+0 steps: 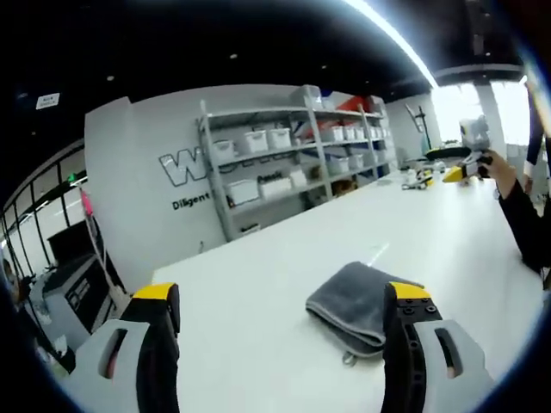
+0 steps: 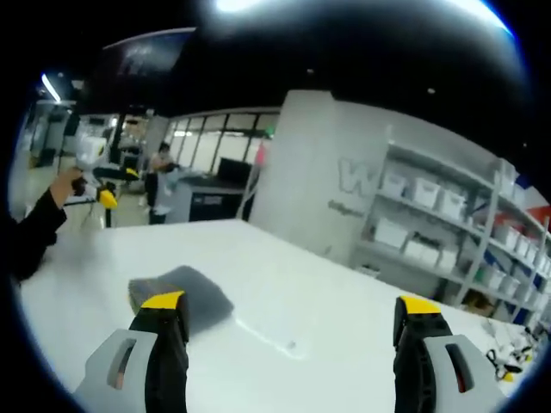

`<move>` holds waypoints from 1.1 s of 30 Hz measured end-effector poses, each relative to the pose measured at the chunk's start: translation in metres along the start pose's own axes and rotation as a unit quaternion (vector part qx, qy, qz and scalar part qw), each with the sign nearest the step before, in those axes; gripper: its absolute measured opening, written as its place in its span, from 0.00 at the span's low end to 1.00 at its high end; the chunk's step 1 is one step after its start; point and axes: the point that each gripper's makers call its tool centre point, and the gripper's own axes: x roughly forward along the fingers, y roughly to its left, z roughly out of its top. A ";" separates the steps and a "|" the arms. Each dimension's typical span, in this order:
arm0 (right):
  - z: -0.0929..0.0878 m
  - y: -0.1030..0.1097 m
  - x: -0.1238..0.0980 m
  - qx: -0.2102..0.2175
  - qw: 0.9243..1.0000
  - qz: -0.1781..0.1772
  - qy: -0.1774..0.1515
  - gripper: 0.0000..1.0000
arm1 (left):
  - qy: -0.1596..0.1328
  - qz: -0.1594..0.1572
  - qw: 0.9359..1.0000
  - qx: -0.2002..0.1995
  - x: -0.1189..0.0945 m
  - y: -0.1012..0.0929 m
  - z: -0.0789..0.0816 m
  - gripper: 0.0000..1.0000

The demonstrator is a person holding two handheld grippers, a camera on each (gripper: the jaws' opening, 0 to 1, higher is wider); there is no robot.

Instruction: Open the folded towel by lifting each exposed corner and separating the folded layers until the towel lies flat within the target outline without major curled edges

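Note:
A grey folded towel [image 1: 357,303] lies on the white table [image 1: 258,267], with a small tag at its near corner. My left gripper [image 1: 282,292] hovers just in front of it, open, and its right jaw overlaps the towel's near right edge. In the right gripper view the towel [image 2: 185,292] sits left of centre, partly behind the left jaw. My right gripper [image 2: 291,303] is open, with nothing between its jaws.
A hand in a dark sleeve [image 1: 521,211] holds another yellow-tipped gripper [image 1: 465,163] at the far right; the same pair shows at the left [image 2: 96,188]. Metal shelves with white bins [image 1: 284,163] stand beyond the table. A person [image 2: 162,185] stands far off.

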 end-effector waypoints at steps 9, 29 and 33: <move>0.001 0.002 0.023 -0.004 1.000 0.006 0.000 1.00 | 0.010 -0.014 1.000 -0.011 0.019 -0.002 -0.009 0.96; -0.029 0.027 0.064 -0.001 0.999 0.037 0.037 1.00 | 0.061 -0.049 0.995 -0.061 0.053 -0.019 -0.059 0.99; -0.031 0.027 0.063 0.009 0.998 0.040 0.037 1.00 | 0.071 -0.055 0.994 -0.067 0.058 -0.022 -0.068 0.99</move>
